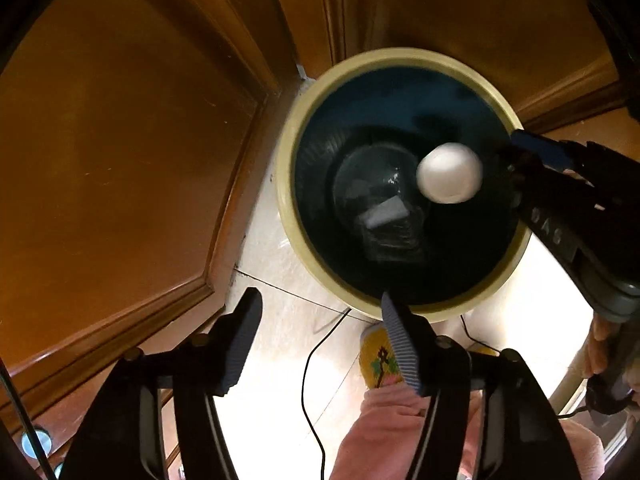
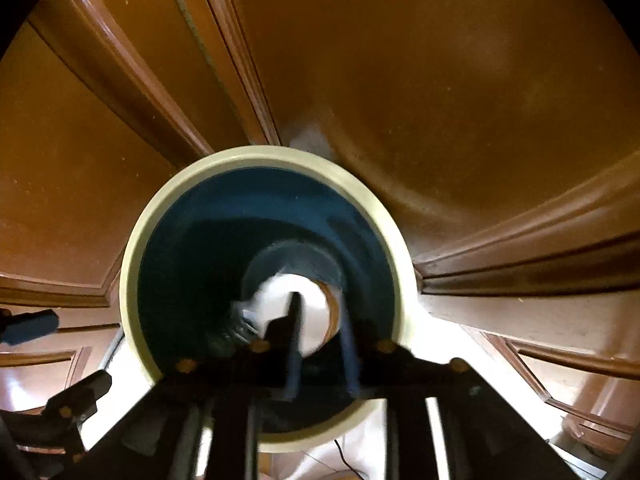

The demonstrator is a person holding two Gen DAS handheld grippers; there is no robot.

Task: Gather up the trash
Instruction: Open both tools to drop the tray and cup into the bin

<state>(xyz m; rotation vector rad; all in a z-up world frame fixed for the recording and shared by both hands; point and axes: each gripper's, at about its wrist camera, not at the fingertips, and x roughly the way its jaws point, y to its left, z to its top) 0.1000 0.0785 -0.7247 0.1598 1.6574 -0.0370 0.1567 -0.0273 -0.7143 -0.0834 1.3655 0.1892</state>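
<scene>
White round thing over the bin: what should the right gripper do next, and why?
Probably lift the right gripper up and back from the bin. The white round thing lies within the bin's rim in both views, and the left wrist view shows a gap between it and the gripper's tip, so it looks already let go. Blur makes that uncertain.

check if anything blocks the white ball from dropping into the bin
Nothing visible does. The round white ball is over the open mouth of the cream-rimmed, dark blue round bin, beside the right tongs; only trash lies at the bottom.
</scene>
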